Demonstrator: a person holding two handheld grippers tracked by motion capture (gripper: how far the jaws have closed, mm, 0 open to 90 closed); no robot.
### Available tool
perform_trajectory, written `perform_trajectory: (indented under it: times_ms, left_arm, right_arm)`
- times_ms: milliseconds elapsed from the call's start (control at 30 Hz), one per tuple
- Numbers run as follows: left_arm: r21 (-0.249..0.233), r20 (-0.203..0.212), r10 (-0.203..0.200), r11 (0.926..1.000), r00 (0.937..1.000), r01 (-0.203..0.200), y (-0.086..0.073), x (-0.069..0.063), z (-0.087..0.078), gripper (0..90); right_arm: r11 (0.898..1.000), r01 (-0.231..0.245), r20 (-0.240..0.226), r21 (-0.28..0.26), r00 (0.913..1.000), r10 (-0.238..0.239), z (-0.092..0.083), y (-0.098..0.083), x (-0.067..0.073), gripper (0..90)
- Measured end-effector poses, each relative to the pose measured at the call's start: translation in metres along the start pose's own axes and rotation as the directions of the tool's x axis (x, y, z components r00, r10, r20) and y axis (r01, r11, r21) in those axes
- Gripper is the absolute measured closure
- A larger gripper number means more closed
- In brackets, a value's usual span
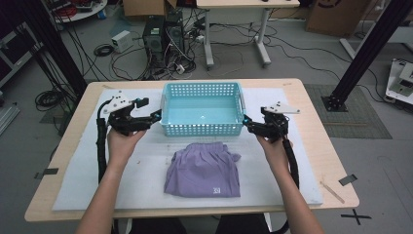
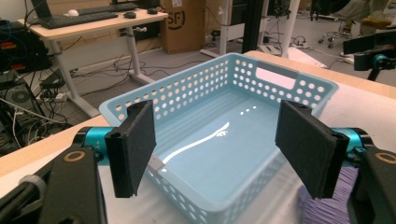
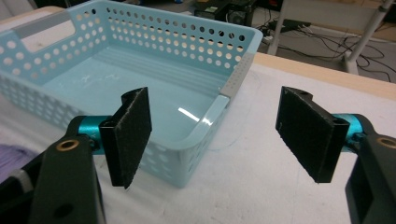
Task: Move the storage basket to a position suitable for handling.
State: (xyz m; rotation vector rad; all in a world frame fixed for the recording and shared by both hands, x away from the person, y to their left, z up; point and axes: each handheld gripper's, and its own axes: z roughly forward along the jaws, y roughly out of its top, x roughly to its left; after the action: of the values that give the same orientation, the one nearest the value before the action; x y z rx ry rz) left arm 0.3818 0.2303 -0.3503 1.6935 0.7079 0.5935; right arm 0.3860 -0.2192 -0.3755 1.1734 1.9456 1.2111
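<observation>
A light blue perforated basket [image 1: 202, 128] stands empty at the table's far middle, also seen as the basket [image 2: 243, 74] and the basket [image 3: 140, 37]. A folded purple garment [image 1: 203, 169] lies flat in front of it. My left gripper [image 1: 151, 110] is open at the basket's left end, its jaws straddling the near left corner [image 2: 219, 149]. My right gripper [image 1: 246, 123] is open at the basket's right end, one jaw over the basket's corner and the other over the mat [image 3: 224, 154]. Nothing is held in either.
A white mat [image 1: 146, 161] covers the wooden table [image 1: 311, 126]. Beyond the far edge are a desk [image 1: 238, 29], computer towers [image 1: 163, 31] and loose floor cables. A black frame post [image 1: 370, 48] stands at the right.
</observation>
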Motion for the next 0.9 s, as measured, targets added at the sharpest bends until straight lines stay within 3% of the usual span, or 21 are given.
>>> perform_trajectory:
  times_ms: [100,267,400,667,767,900]
  left_arm:
    - [0.008,0.024,0.01,0.9999,0.9997,-0.01,-0.006,-0.008,-0.007,28.2]
    - [0.033,0.033,0.025,0.9991,0.9992,-0.026,-0.017,-0.015,-0.017,27.3]
    - [0.058,0.032,0.025,0.998,0.9992,-0.027,-0.026,-0.02,-0.024,27.1]
    - [0.046,0.039,0.044,0.9979,0.9983,-0.046,-0.036,-0.037,-0.036,26.6]
    - [0.06,0.033,0.069,0.9957,0.9971,-0.07,-0.042,-0.041,-0.038,26.6]
    - [0.056,0.043,0.042,0.9974,0.9982,-0.045,-0.049,-0.045,-0.038,26.3]
  right_arm:
    - [1.0,0.023,-0.013,-0.005,0.9996,-0.023,-0.007,-0.004,0.002,26.4]
    - [0.999,0.032,-0.05,-0.015,0.9983,-0.032,-0.017,-0.012,0.003,25.8]
    - [0.999,0.04,-0.074,0.01,0.9965,-0.039,-0.019,-0.018,0.003,25.6]
    - [0.998,0.055,-0.086,0.012,0.9948,-0.053,-0.028,-0.031,0.007,22.2]
    - [0.998,0.066,-0.081,0.007,0.9946,-0.065,-0.032,-0.035,0.008,22.2]
    - [0.998,0.061,-0.082,-0.006,0.9947,-0.061,-0.037,-0.042,0.01,22.2]
